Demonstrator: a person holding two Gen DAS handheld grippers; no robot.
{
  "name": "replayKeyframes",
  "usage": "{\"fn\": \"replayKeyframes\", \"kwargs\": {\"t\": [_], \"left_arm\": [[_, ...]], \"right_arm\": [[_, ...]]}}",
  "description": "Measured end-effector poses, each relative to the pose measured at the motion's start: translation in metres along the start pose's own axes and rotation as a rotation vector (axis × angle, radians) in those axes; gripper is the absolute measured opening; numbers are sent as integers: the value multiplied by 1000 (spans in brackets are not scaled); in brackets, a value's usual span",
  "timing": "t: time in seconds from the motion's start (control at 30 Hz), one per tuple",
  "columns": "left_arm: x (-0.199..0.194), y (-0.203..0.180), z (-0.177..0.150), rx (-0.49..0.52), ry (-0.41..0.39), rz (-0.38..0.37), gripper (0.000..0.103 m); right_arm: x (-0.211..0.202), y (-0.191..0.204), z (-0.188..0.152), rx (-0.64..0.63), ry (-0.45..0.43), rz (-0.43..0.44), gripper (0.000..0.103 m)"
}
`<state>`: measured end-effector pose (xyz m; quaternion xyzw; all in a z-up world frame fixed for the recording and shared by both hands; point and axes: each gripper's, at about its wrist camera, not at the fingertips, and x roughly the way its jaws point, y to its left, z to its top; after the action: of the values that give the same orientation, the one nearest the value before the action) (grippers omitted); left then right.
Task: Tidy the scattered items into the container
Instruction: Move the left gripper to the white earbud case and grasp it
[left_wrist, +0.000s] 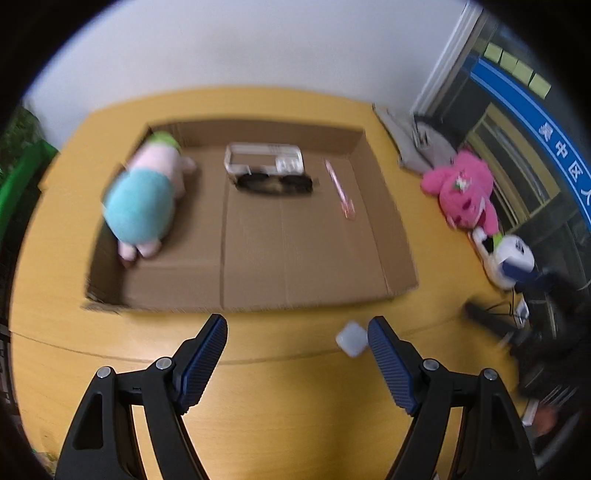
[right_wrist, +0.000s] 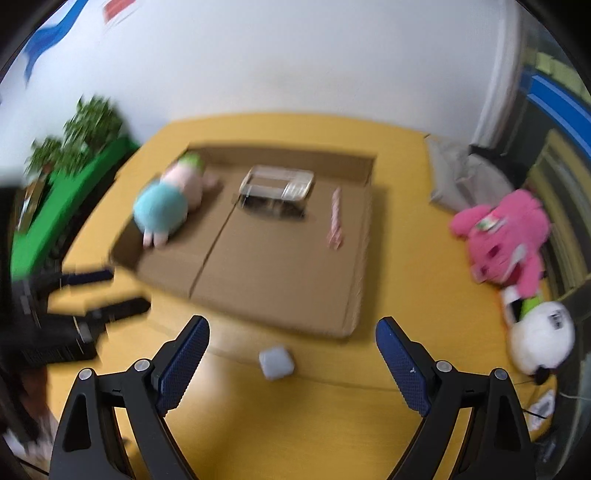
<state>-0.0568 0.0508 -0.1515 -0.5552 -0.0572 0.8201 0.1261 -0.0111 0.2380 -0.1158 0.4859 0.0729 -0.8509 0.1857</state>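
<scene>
Both your tongs stand spread and empty: the right gripper (right_wrist: 292, 334) frames the small white cube (right_wrist: 276, 362) on the table (right_wrist: 332, 424), just near of the cardboard box (right_wrist: 354, 314). The left gripper (left_wrist: 297, 330) has that cube beside its right finger. If both go for it, you could collide or knock it away.

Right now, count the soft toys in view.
3: blue-and-pink toy inside the box's left end; pink toy and white toy on the table, right of it.

Matt cardboard box (left_wrist: 258, 258), fuzzy plush toy (left_wrist: 144, 199), seemingly smooth table (left_wrist: 277, 406).
</scene>
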Motion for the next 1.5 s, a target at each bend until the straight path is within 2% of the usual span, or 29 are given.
{"fn": "replayKeyframes", "kwargs": {"t": [0.1, 0.23, 0.3, 0.47, 0.6, 0.7, 0.77, 0.87, 0.93, 1.0, 1.07, 1.13, 1.2, 1.27, 1.4, 1.5], "left_arm": [[36, 5, -6, -40, 90, -68, 78], [78, 7, -12, -81, 164, -149, 78], [97, 7, -14, -96, 202, -197, 78], [134, 1, -19, -112, 258, -304, 78], [154, -11, -19, -62, 270, -382, 78], [171, -21, -20, -2, 289, -437, 77], [180, -24, -21, 24, 300, -447, 76], [187, -34, -23, 96, 301, -468, 69], [189, -37, -22, 136, 289, -477, 68], [190, -39, -20, 167, 284, -484, 66], [190, -44, -19, 208, 284, -480, 66], [188, -47, -20, 252, 276, -461, 61], [188, -45, -21, 268, 275, -446, 43], [189, -41, -22, 249, 283, -453, 43], [185, -45, -27, 277, 286, -436, 42], [177, -45, -28, 284, 281, -458, 41]], "right_arm": [[39, 9, -39, -53, 21, 39, 94], [82, 20, -72, -116, 48, 69, 91], [99, 23, -83, -132, 63, 72, 85], [117, 20, -86, -127, 42, 56, 84], [128, 17, -81, -152, 40, 81, 84], [137, 16, -78, -194, 47, 100, 76], [144, 15, -78, -215, 50, 109, 73], [150, 13, -79, -228, 62, 137, 63], [152, 11, -81, -230, 64, 151, 61], [154, 7, -84, -225, 69, 149, 53], [155, 4, -86, -229, 66, 138, 50], [155, 1, -85, -217, 66, 137, 50], [154, 2, -83, -201, 62, 121, 48], [153, 0, -83, -187, 62, 110, 47], [146, 5, -85, -197, 57, 114, 47], [137, 12, -85, -198, 45, 91, 47]]}}
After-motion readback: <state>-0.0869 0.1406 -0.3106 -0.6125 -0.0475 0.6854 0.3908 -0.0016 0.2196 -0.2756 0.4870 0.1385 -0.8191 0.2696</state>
